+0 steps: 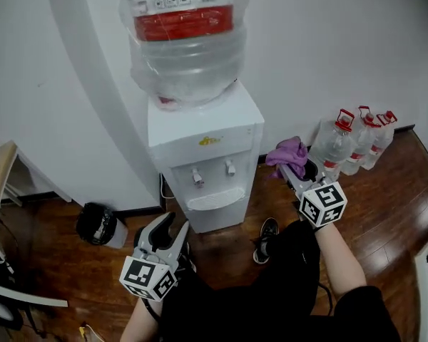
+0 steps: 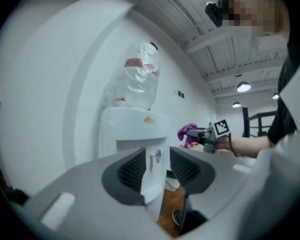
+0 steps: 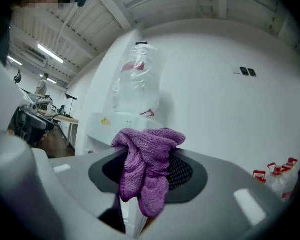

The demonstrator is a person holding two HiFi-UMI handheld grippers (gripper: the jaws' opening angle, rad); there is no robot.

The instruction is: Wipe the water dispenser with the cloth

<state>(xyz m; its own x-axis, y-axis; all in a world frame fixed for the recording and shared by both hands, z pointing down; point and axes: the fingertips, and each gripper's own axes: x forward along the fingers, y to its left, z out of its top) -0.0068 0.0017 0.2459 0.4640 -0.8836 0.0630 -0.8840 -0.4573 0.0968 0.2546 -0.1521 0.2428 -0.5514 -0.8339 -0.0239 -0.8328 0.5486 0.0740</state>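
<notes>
**Risk (judged).** The cloth (image 3: 145, 170) hangs from the right gripper (image 3: 147, 173) as a loose bundle, much of it ahead of and below the pads. A shallow bite could let it drag free once it is rubbed on a panel. A hard push high on the cabinet could rock the bottle (image 1: 189, 41) seated on top.

**Right gripper** (image 1: 288, 168). Clenched on the purple cloth (image 1: 289, 152), whose bunched folds fill the gap between the jaws. Held in the air to the right of the water dispenser (image 1: 203, 144), apart from it.

**Left gripper** (image 1: 172, 226). Jaws partly apart, nothing between them. In the left gripper view the dispenser's taps (image 2: 155, 156) show through the gap, well beyond. Held low, in front of the cabinet's foot.

**Water dispenser.** White cabinet on the wooden floor (image 1: 385, 191), backed against the wall. The cloth has not reached it, so wiping looks not yet begun.

**Surroundings.** Spare bottles (image 1: 335, 144) stand along the floor's wall edge, near the cloth, and a wide swing could topple them. A black bin (image 1: 96, 223) stands at the left.
</notes>
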